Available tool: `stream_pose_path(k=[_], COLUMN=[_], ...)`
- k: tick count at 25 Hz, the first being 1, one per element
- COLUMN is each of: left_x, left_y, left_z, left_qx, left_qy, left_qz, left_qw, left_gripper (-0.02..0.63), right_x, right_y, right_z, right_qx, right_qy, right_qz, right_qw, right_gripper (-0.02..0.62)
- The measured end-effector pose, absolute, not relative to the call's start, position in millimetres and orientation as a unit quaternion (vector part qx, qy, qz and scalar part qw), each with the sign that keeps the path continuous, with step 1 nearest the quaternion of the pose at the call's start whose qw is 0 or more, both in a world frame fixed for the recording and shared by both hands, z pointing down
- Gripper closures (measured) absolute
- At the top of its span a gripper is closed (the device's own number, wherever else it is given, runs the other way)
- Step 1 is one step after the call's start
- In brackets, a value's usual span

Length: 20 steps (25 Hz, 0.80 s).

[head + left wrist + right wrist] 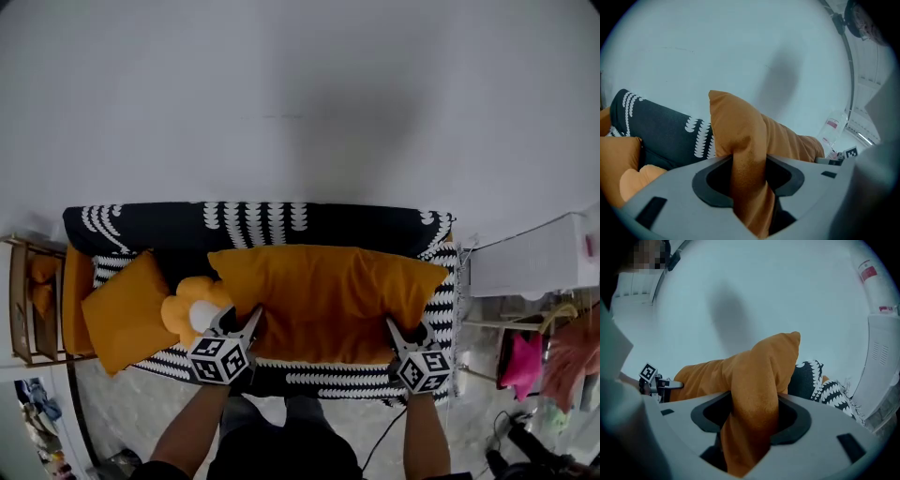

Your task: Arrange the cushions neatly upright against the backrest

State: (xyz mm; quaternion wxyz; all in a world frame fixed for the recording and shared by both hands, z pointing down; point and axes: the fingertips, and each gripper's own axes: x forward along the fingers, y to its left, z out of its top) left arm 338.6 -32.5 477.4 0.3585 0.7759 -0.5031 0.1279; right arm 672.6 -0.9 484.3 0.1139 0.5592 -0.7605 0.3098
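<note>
Orange fabric of the long cushion (328,295), upright against the sofa (150,220) backrest, is pinched at both lower corners by the fingers of the left gripper (240,322) and right gripper (405,331); bunched cloth hides their tips.

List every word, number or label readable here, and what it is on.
None reads clearly.
Red label, on a white object: too blurred to read.
Markers on left tool and right tool: square black-and-white patterns only, no letters.
Orange cushion: no print.
</note>
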Motion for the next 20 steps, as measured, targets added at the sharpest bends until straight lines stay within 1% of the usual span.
stream_pose_path(k=[9, 15, 20], left_x=[367.4, 385.9, 386.7], left_y=[-79.4, -108.1, -118.6], left_z=[508.7, 531.6, 555.7], left_qx=[0.761, 0.764, 0.756], left_qy=[-0.514, -0.511, -0.516], left_qz=[0.135, 0.137, 0.159], left_qw=[0.373, 0.369, 0.369], left_gripper=[0.397, 0.394, 0.37], right_x=[706.5, 726.9, 732.4], right_y=[-58.3, -81.5, -89.9], right_z=[514.4, 535.5, 555.4], right_qx=[0.549, 0.558, 0.565], right_qy=[-0.765, -0.76, -0.754], right_qz=[0.308, 0.303, 0.301], right_qw=[0.134, 0.137, 0.151], right_gripper=[0.314, 0.306, 0.289])
